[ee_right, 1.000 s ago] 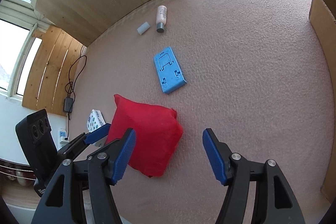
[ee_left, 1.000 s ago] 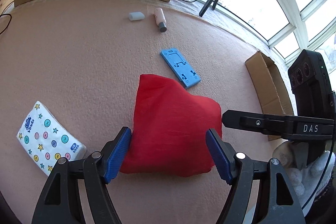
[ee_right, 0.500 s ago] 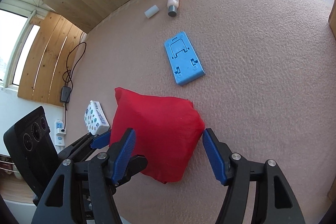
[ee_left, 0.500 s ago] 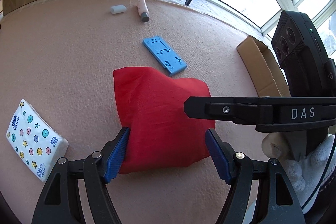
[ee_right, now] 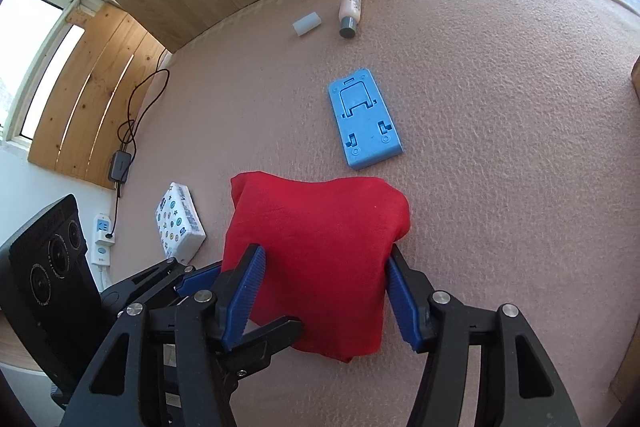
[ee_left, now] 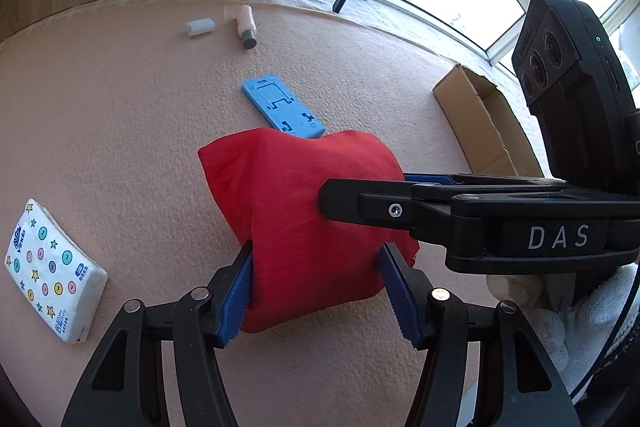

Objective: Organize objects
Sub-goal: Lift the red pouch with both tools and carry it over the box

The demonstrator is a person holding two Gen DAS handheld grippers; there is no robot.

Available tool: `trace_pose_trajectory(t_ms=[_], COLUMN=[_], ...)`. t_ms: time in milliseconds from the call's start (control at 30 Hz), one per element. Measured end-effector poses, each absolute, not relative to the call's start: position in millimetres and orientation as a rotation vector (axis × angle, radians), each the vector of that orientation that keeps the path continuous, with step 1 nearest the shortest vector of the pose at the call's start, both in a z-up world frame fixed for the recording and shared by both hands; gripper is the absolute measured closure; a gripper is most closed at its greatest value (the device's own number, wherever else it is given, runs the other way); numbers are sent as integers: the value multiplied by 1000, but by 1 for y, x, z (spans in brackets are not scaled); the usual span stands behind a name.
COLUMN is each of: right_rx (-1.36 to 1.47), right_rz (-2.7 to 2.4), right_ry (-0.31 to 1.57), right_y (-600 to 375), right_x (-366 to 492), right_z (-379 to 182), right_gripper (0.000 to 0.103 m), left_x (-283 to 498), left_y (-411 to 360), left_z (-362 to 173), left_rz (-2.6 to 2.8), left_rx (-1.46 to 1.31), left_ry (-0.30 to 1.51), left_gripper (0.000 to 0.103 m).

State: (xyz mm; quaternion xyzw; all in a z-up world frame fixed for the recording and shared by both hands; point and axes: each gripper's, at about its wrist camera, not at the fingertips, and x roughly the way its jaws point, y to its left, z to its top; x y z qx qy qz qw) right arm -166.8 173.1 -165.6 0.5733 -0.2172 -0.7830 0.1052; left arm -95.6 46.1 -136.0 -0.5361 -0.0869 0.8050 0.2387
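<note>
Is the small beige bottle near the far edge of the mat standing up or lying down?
Lying down. The bottle rests lengthwise on the pink mat, dark cap toward the camera, beside a small white block.

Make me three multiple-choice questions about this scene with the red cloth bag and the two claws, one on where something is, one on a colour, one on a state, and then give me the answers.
1. Where does the tissue pack lie in the left wrist view?
A. left of the red cloth bag
B. inside the cardboard box
C. on top of the blue stand

2. What colour are the claw pads?
A. yellow
B. blue
C. white

3. How does the small bottle stand?
A. upright
B. held in a claw
C. lying on its side

Answers:
1. A: the tissue pack lies on the mat left of the red cloth bag, apart from it.
2. B: the pads of the left claw and those of the right claw are blue; both claws have just been closing and press on the bag's sides.
3. C: the small bottle lies flat beside the white cap.
</note>
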Motion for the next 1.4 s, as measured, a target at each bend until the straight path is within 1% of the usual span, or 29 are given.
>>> trace_pose_trajectory(t_ms=[300,567,867,1067,1400], right_rx=[1618,1557,1499,1474,1490], right_rz=[-2401,-2496,-2615,-2701,-2806], right_ry=[-619,-670,-757,-779,-805], right_y=[202,246,310,357,429], right_x=[-156,-138,-112,-95,-80], right_z=[-141,-119,-99,-87,-86], right_gripper=[47,47,47,47,47], left_x=[-97,-103,-114,-121,-143], left_y=[76,127,206,263,350], left_z=[-109,-85,-65,-59,-66], left_rz=[2197,2165,2115,2081,2051], left_rx=[-1390,-1310,-1225,-1173,-1155], left_ry=[-219,-162,-89,-46,27], left_gripper=[39,39,39,39,42])
